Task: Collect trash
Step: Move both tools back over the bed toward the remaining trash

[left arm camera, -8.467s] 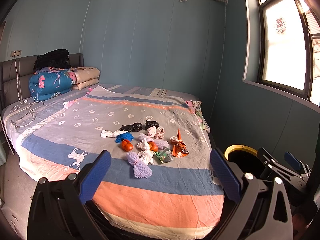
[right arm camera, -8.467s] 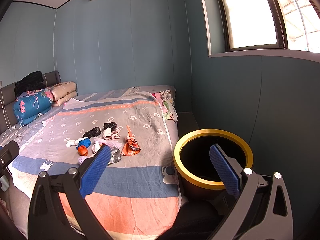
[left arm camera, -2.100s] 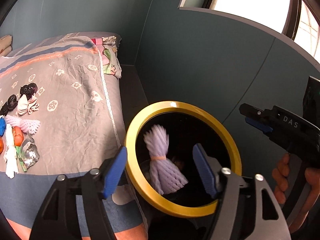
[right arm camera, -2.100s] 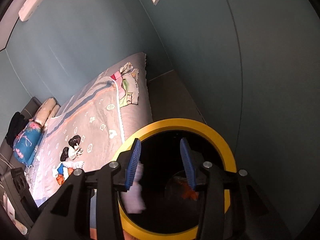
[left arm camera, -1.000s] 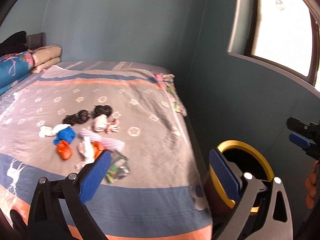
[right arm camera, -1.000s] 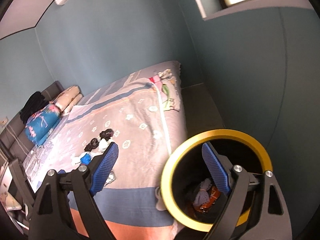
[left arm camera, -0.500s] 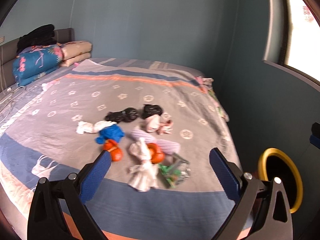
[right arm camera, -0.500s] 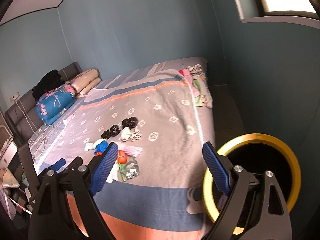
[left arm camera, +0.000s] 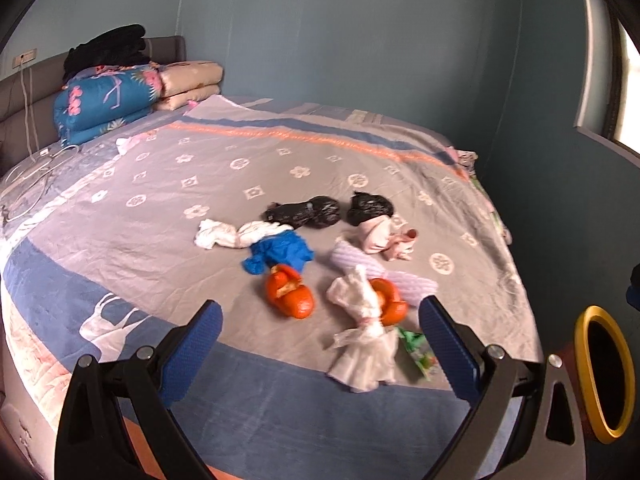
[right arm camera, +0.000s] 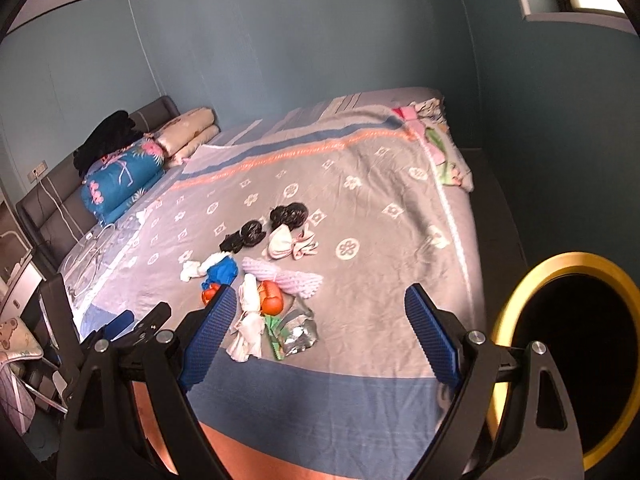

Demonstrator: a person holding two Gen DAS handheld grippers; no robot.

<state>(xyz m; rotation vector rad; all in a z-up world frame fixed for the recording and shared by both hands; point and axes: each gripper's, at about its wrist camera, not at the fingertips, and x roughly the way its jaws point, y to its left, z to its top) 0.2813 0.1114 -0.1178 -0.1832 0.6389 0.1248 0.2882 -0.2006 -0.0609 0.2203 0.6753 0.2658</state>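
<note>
Orange peel and white wrappers lay mid-frame on the bed. Both the left gripper and right gripper stood apart, empty. Best to centre one wrapper between the pads before closing.

Folded blue quilt and pillows by the headboard.

Left gripper and right gripper: both swung away from above the bin, now facing the trash pile on the bed, jaws wide and empty. Purple foam net and orange wrapper: gone from the pile, previously seen dropped into the bin.
</note>
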